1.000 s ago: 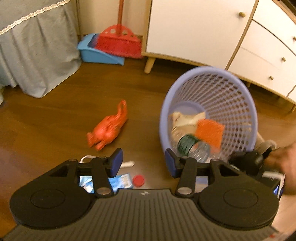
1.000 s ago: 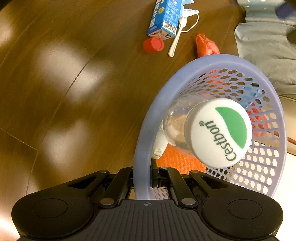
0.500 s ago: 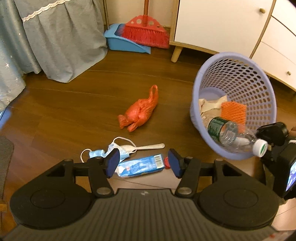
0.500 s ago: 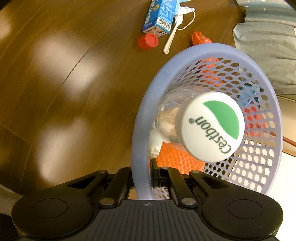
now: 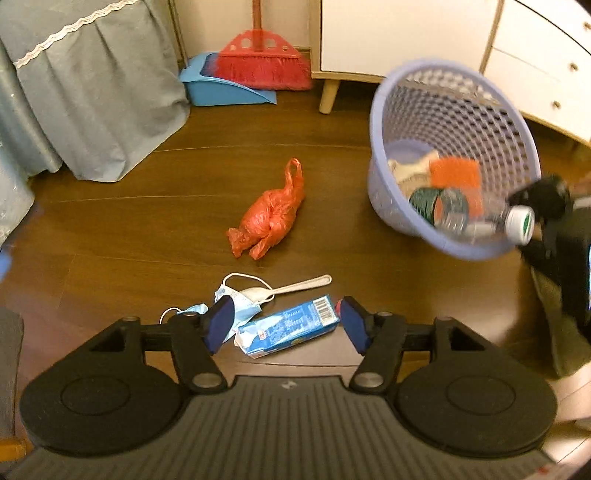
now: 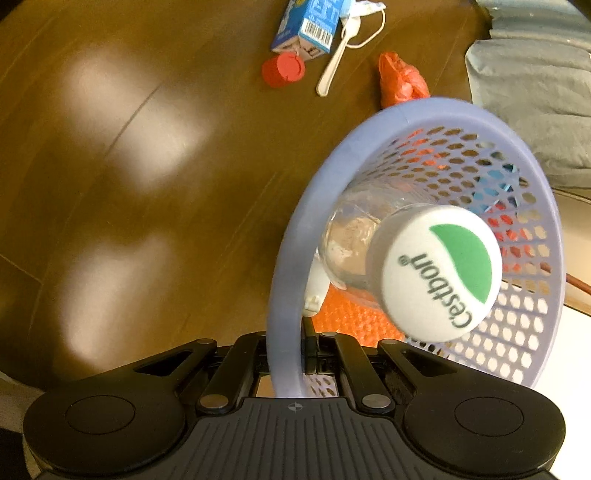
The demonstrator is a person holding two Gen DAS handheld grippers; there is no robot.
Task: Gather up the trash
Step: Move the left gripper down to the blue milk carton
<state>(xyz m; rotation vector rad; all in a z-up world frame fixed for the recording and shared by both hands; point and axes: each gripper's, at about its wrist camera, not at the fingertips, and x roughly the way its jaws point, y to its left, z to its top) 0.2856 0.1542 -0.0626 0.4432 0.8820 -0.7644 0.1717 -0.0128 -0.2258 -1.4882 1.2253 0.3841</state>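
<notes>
Right wrist alone shows red cap beside carton

broom: red, at 12 o'clock, bristles resting in dustpan
dustpan: blue, on floor by wall
cabinet: white w/ wood legs, 1 o'clock
drape: grey cloth w/ lace trim, 10 o'clock, reaches the floor
floor: dark wood planks, glossy
</notes>
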